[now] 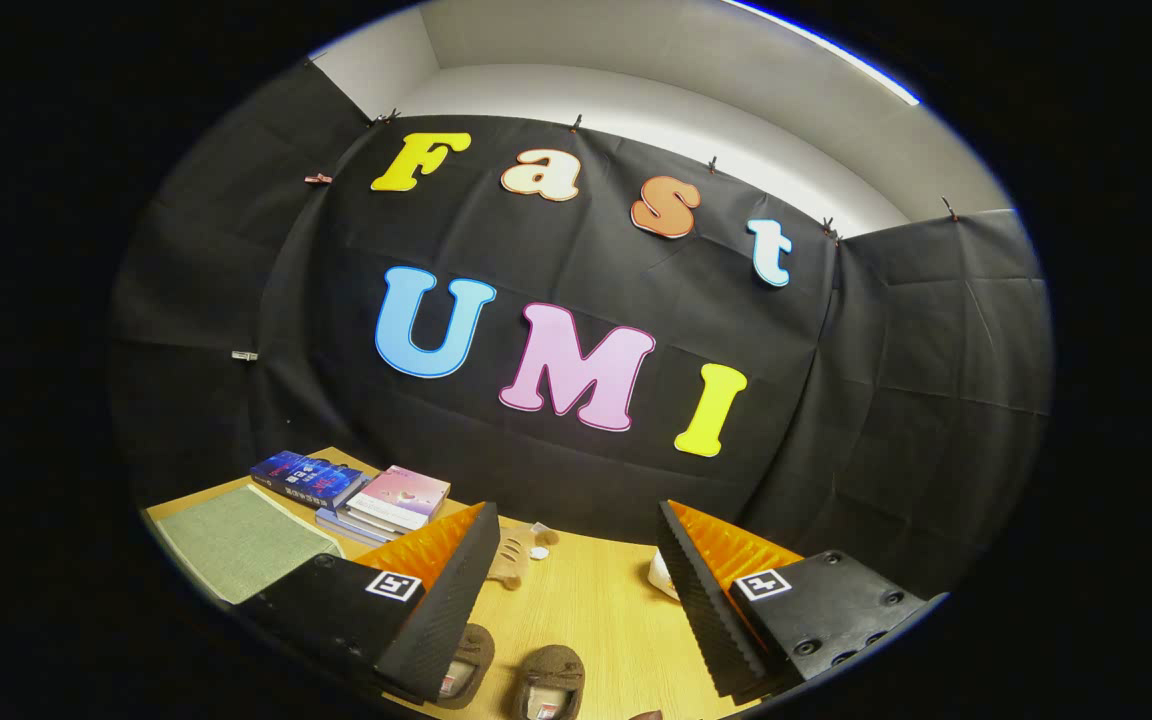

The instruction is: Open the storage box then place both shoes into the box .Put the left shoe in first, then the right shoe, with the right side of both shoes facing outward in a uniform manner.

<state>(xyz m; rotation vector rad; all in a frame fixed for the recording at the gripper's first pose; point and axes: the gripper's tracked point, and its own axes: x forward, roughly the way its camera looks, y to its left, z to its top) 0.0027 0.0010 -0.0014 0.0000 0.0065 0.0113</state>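
On wooden table (596, 610): shoes (551, 680) between spread fingers (436, 600).

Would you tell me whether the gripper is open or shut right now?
Open: the gripper holds its fingers wide apart above the wooden table, with two brown shoes below, untouched.

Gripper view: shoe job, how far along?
Done: nothing visible yet. Both brown shoes lie side by side on the wooden table, low between the fingers. In hand: nothing; the hand-held gripper hangs open above the table, gripping nothing. Left: opening the storage box, then left shoe in, then right. Beyond the fingers lie stacked books and a green mat.
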